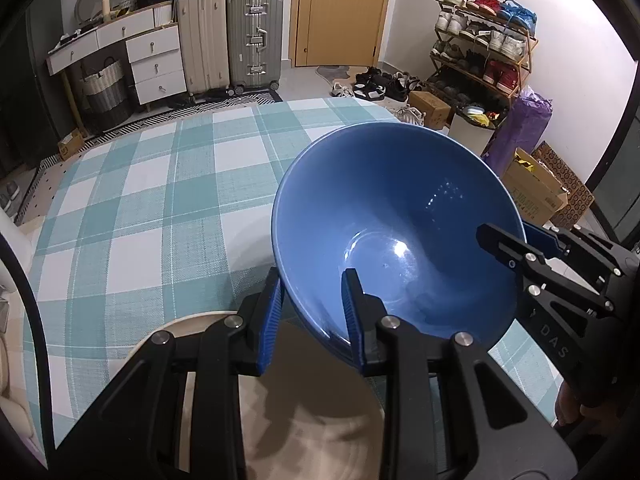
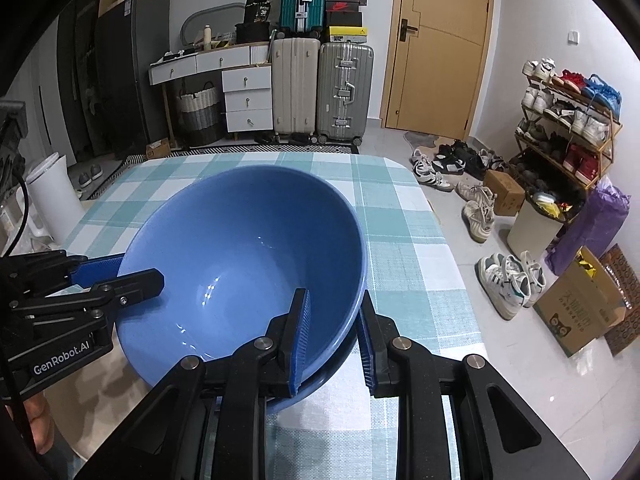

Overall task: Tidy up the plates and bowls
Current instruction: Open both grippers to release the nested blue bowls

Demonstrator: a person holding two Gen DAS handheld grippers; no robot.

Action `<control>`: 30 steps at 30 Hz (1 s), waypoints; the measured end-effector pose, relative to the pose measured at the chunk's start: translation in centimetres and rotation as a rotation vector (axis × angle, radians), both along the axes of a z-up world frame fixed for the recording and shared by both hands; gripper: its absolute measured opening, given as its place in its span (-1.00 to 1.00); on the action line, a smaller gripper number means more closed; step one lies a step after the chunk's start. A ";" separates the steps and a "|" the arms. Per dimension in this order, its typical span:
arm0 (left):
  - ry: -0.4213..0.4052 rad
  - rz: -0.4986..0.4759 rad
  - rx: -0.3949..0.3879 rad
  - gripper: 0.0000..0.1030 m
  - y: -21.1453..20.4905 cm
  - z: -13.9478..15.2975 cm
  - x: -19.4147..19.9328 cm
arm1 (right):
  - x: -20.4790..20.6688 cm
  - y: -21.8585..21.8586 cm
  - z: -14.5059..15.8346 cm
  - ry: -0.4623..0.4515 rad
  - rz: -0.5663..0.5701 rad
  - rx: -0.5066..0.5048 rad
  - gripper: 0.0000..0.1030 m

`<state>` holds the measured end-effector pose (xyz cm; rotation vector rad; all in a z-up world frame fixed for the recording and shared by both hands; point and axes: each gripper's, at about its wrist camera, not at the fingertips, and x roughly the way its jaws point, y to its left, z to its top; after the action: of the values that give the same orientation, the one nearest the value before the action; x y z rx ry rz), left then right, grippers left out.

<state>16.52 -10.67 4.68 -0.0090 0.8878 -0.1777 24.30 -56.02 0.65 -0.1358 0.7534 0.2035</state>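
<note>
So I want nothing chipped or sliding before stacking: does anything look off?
No damage or spills. The blue bowl is tilted, its rim straddled by the left gripper and right gripper, above a beige plate.

R gripper (image 2: pixel 332 336) straddles near rim of blue bowl (image 2: pixel 248 248), one finger inside, one outside. L gripper (image 2: pixel 132 270) likewise on bowl's left rim. Checked cloth (image 2: pixel 408 248) underneath.

Surface finishes
Blue bowl (image 1: pixel 384 216): glossy, smooth glaze. Checked tablecloth (image 1: pixel 160 184): matt woven cloth. Finger pads (image 2: pixel 302 340): ribbed blue.
</note>
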 end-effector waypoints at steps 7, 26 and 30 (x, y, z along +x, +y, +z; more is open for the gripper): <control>0.017 -0.004 -0.016 -0.51 0.5 -0.3 0.1 | -0.1 0.2 -0.1 -0.009 0.003 -0.014 -0.57; 0.038 -0.002 -0.043 -0.47 0.9 -0.9 0.4 | -0.1 -0.3 -1.3 0.020 -0.009 -0.008 -0.52; 0.045 0.005 -0.058 -0.42 1.1 -1.1 0.5 | 0.2 -0.9 -1.4 0.033 -0.004 0.022 -0.44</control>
<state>17.04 -9.61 3.60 -0.0697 0.9270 -0.1992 24.51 -56.90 -0.71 -0.1102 0.7843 0.2108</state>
